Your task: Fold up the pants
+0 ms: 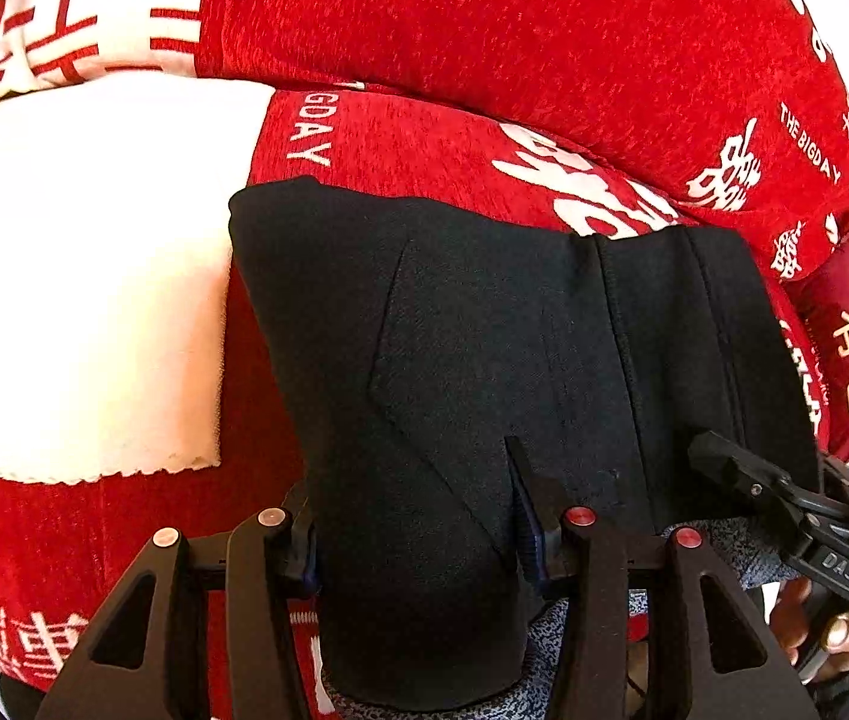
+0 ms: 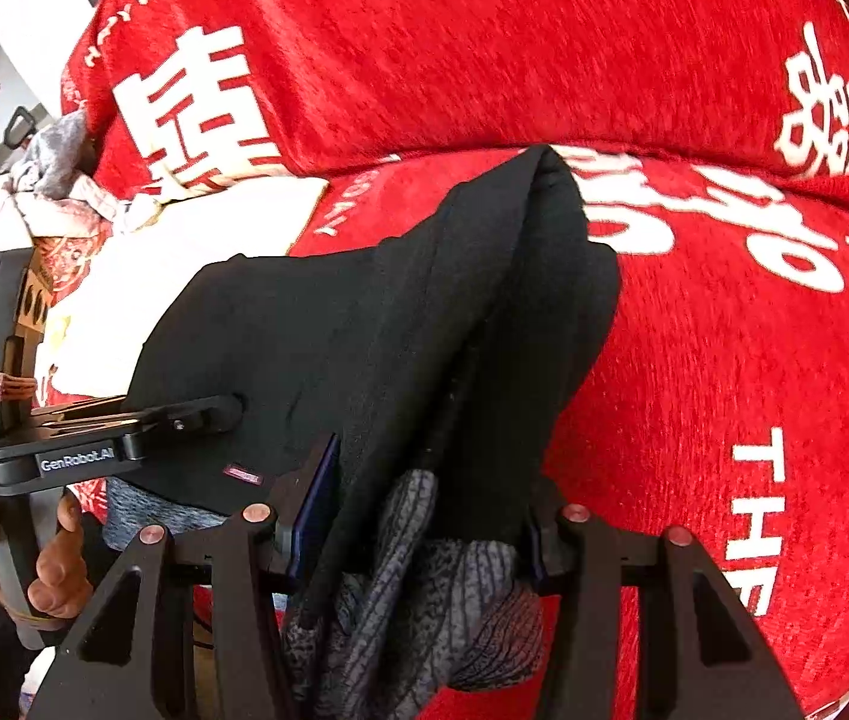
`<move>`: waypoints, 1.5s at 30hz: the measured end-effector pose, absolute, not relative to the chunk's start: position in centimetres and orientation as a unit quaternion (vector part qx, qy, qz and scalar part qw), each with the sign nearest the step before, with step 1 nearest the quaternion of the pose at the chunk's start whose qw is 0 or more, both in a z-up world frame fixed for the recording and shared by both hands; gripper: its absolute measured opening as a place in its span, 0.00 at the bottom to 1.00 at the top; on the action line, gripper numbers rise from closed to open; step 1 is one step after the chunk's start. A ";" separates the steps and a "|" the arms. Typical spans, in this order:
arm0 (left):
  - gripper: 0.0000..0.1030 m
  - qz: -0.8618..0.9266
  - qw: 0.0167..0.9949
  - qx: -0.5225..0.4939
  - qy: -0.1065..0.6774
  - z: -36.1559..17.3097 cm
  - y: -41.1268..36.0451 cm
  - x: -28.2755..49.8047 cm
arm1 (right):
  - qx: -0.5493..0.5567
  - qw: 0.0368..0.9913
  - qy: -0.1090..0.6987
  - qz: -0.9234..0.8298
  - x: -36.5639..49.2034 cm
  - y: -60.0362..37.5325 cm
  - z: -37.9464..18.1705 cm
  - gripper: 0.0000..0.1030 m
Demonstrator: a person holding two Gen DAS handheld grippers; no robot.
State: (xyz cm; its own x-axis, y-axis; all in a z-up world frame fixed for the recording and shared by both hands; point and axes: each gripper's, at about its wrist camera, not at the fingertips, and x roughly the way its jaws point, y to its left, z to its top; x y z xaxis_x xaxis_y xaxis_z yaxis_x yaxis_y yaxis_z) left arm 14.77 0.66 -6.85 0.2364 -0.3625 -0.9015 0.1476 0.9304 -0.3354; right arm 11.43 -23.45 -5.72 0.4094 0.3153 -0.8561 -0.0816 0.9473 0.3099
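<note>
Looking down the left claw (image 1: 418, 546), the black pants (image 1: 484, 360) fill the middle of the view, with a thick bundle of the fabric sitting right between its two fingers, so it's pinching the pants at the near end. The cloth runs away from the camera and lies over a red blanket (image 1: 484, 30) printed with white Chinese characters and "THE BIGDAY" text, which looks like it covers a sofa or cushions, hard to say exactly. A white cloth (image 1: 82, 276) lies just beside the pants on their left side, touching or very nearly so. From the right wrist camera, the right claw (image 2: 424, 516) is clamped on the pants (image 2: 364, 330) too, and there's a grey knit lining (image 2: 424, 588) bunched up between the fingers along with the black fabric. The far end of the pants rises into a peak in that view, draped down toward both claws. Each camera catches the other tool off to the side, with its tip against the black cloth. Over on the far left of the right view there's a pile of crumpled clothes (image 2: 46, 180) near the blanket's edge.
</note>
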 end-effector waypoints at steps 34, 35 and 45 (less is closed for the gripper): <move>0.97 -0.193 0.826 -0.124 0.515 -1.4 2.5 6.9 | -0.073 0.884 0.439 0.143 2.8 -18.3 -2.7 0.87; 0.97 -0.205 0.827 -0.123 0.509 -1.3 1.8 6.5 | -0.079 0.880 0.445 0.145 2.8 -18.0 -3.2 0.87; 0.97 -0.204 0.808 -0.077 0.548 -5.9 0.0 7.1 | 0.025 0.849 0.520 0.091 4.4 -23.2 -7.9 0.98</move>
